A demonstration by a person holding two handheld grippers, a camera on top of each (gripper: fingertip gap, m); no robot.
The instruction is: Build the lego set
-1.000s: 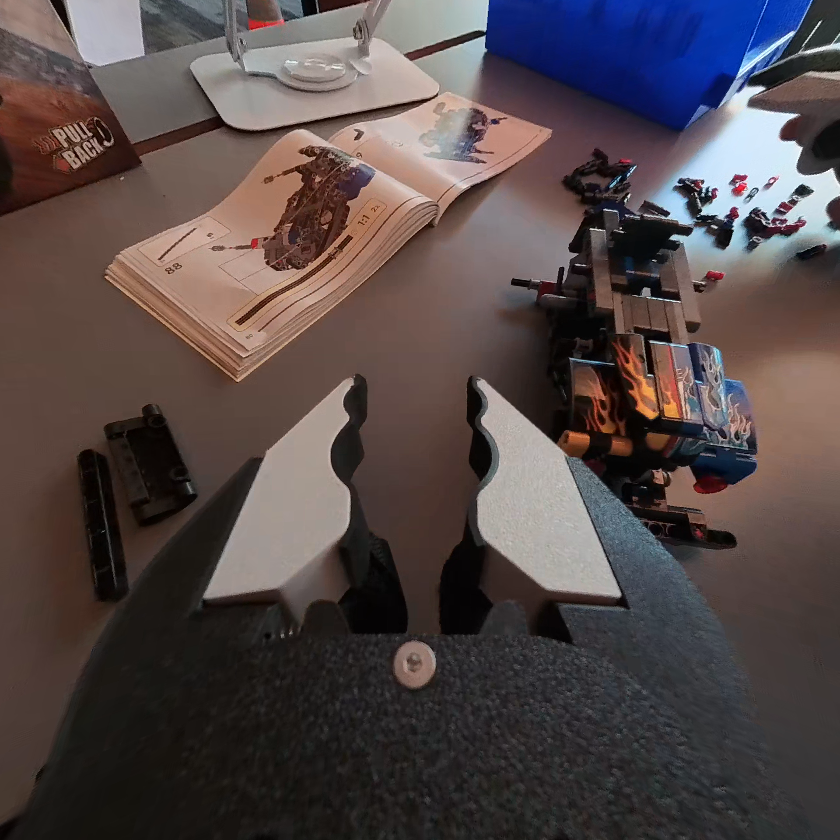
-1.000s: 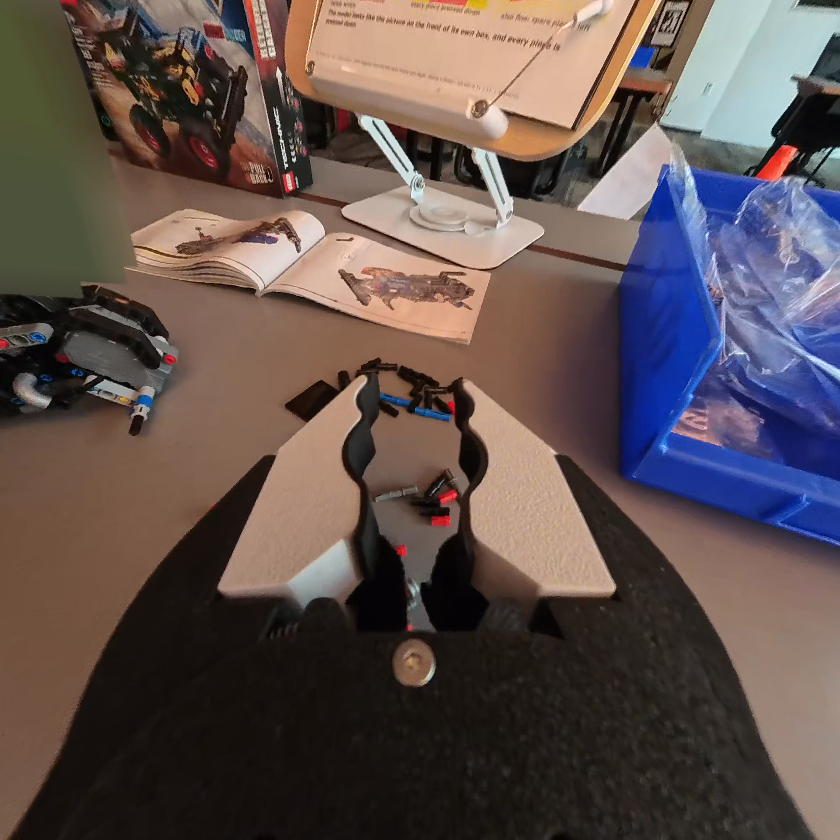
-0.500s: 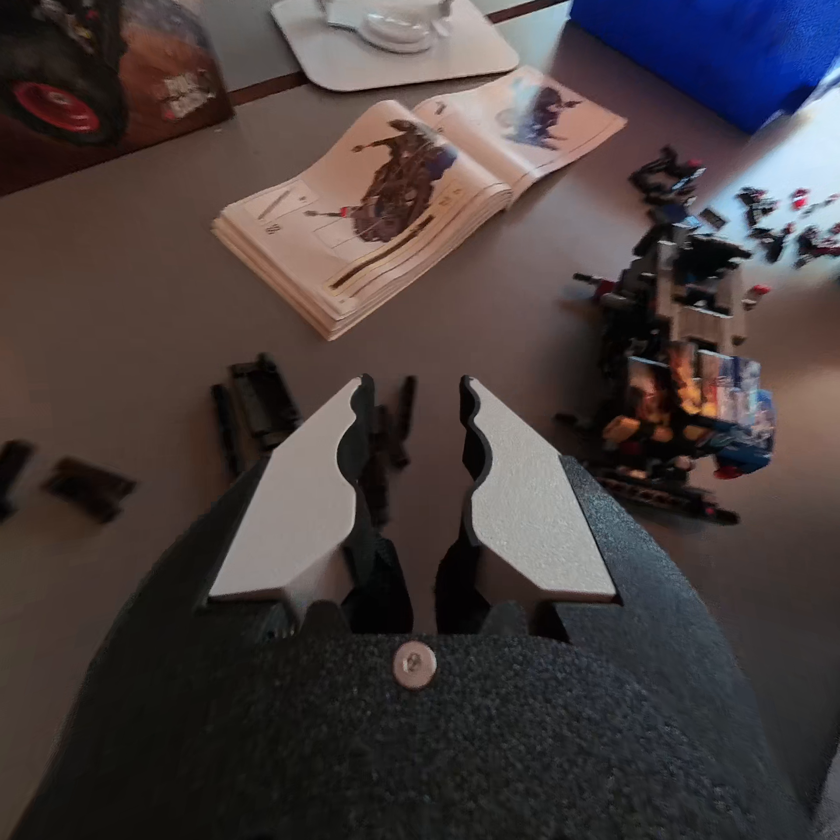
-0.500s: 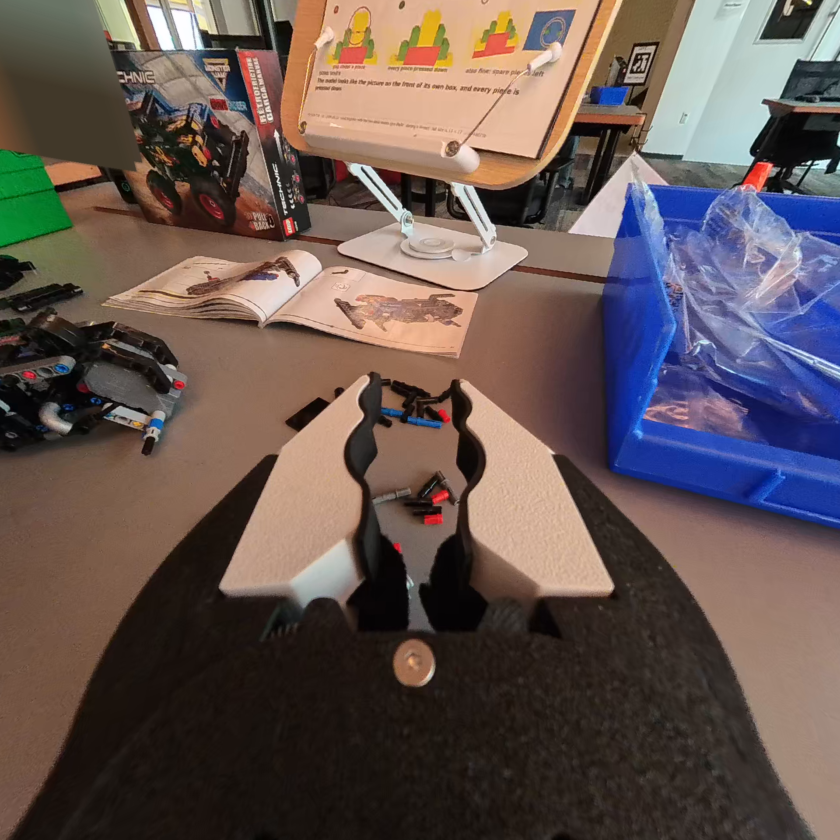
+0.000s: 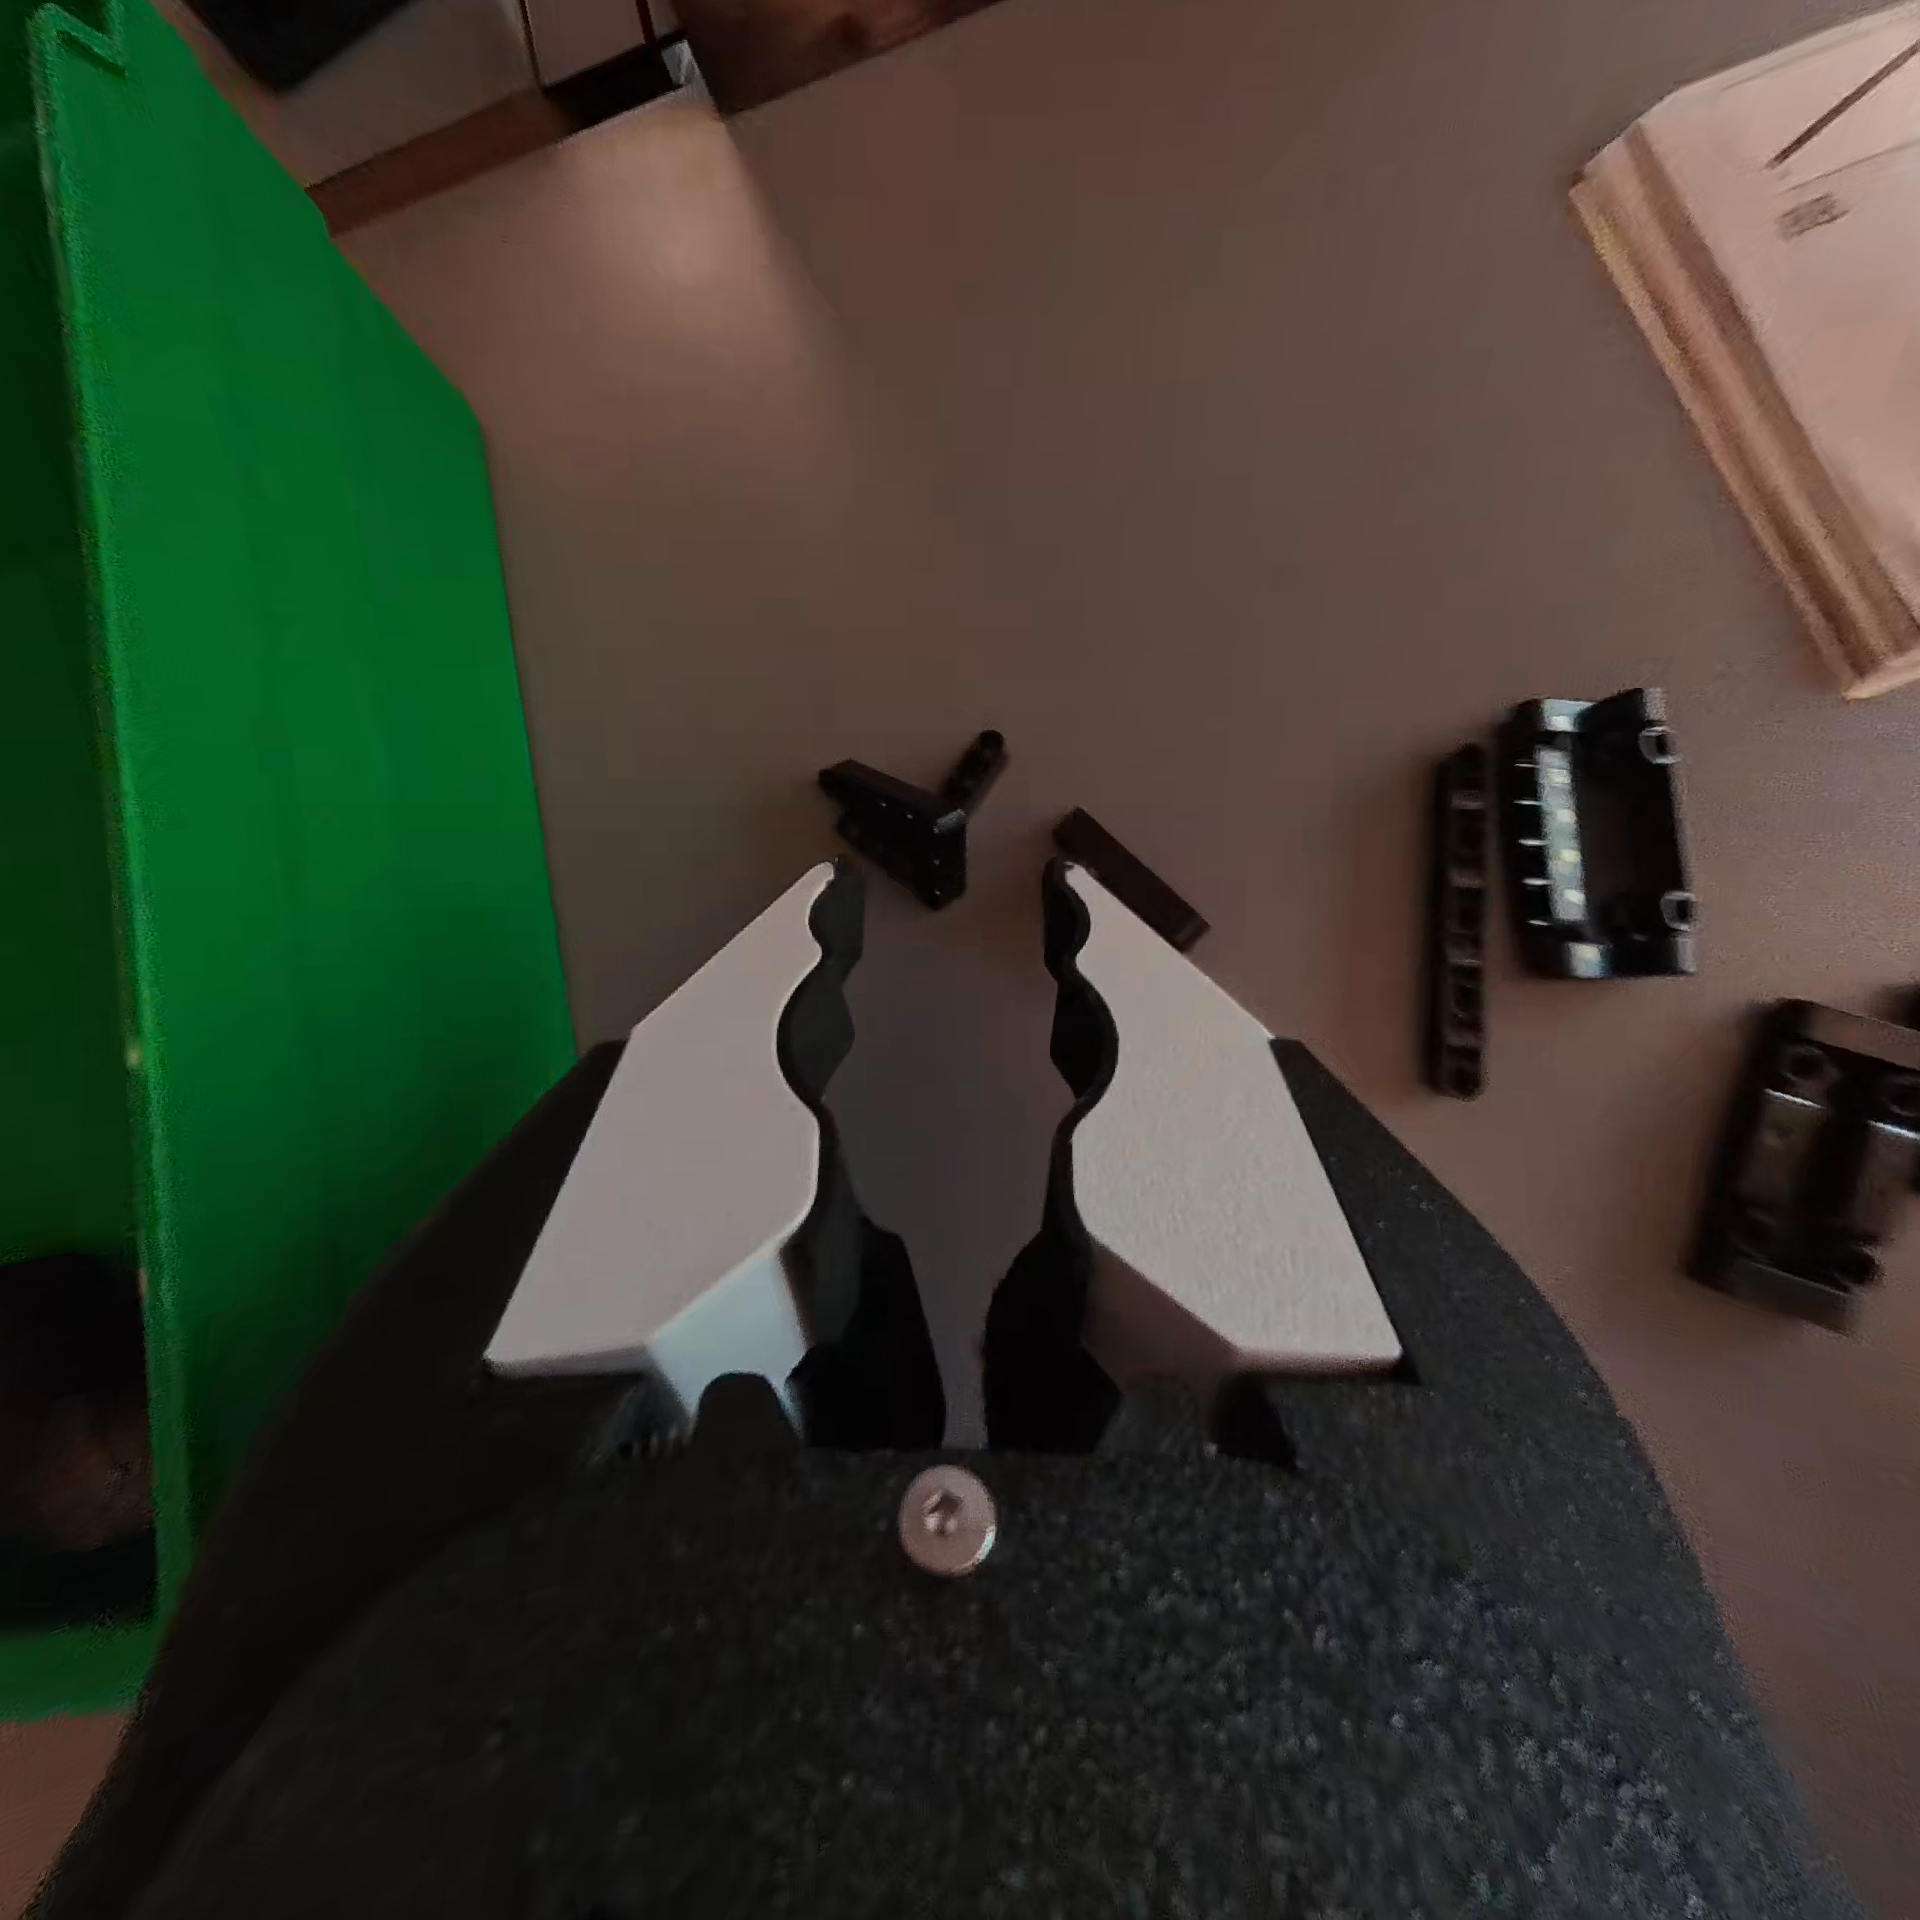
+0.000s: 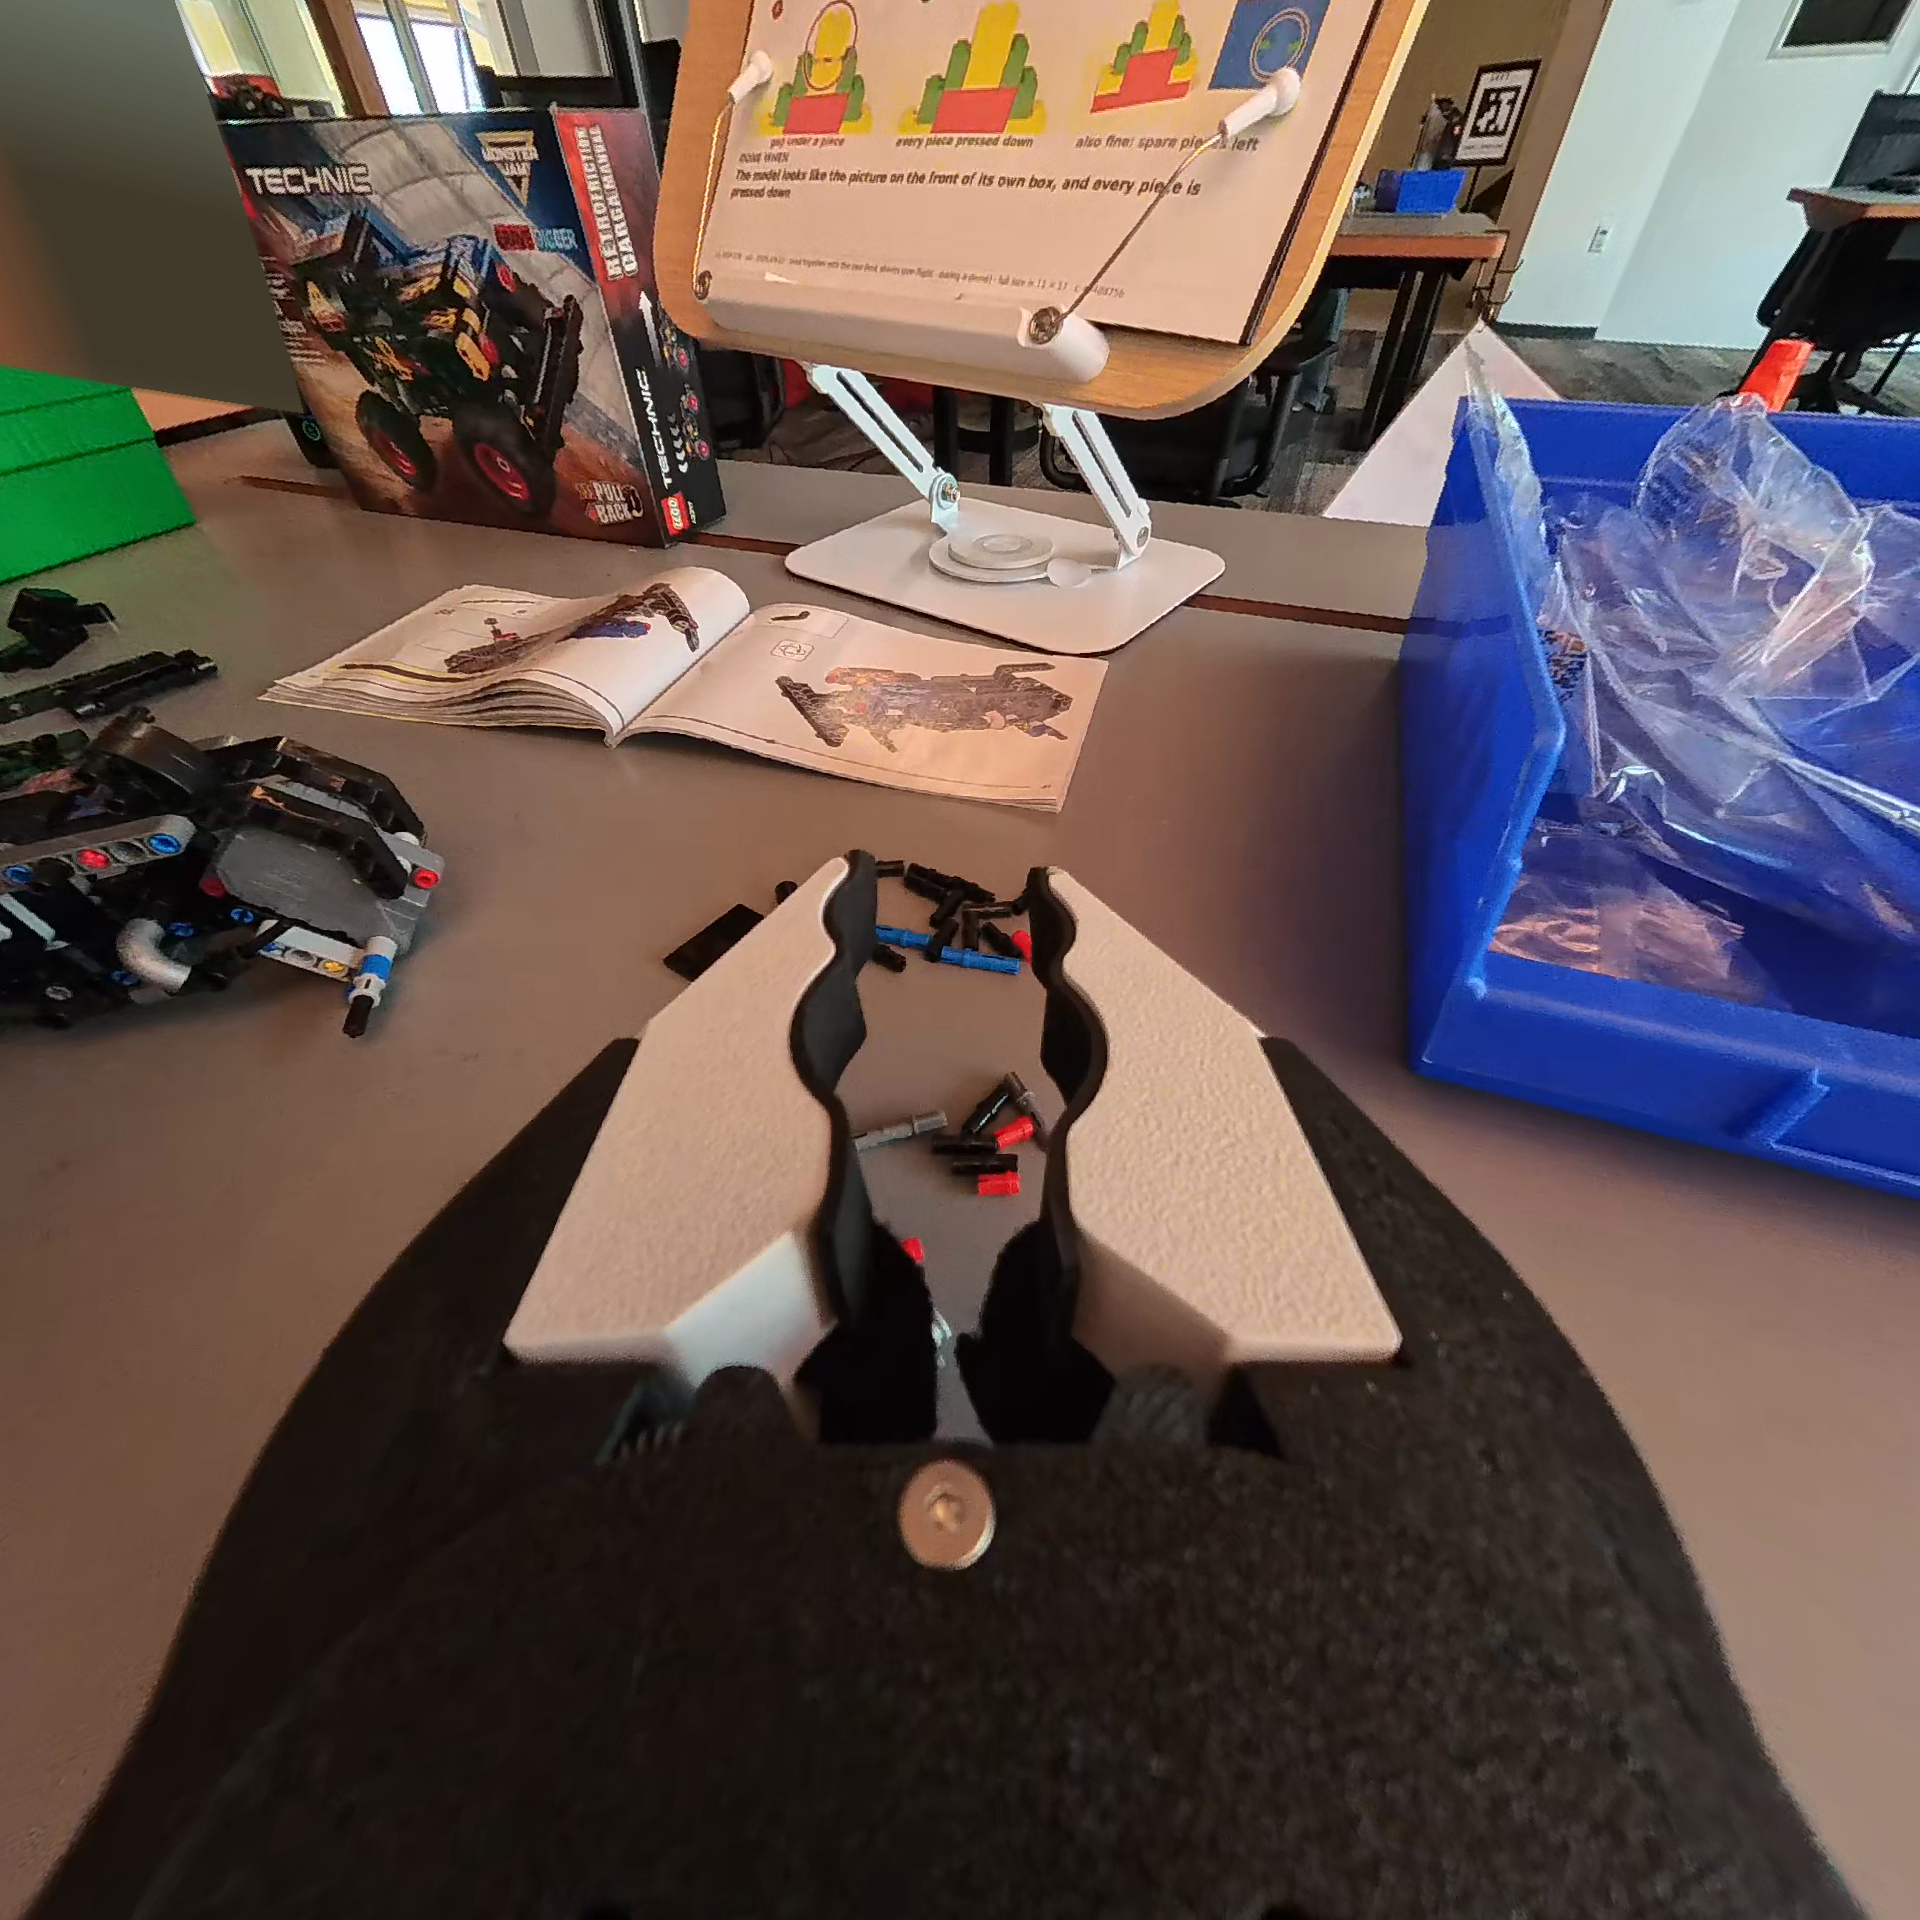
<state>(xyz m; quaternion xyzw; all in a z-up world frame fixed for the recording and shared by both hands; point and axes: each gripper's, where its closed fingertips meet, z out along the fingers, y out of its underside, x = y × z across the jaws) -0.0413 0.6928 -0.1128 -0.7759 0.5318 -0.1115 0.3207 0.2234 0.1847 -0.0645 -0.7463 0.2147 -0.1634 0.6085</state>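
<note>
Lego truck [image 6: 208,873] beside open instruction booklet [image 6: 727,686]

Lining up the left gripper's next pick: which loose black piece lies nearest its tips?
The L-shaped black piece, just ahead of the left gripper; the long strip and ribbed block lie off right.

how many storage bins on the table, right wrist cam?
2. A blue bin at the right holds crumpled clear plastic bags. A green bin sits at the far left edge, cut off by the frame. Others may be out of view.
</note>
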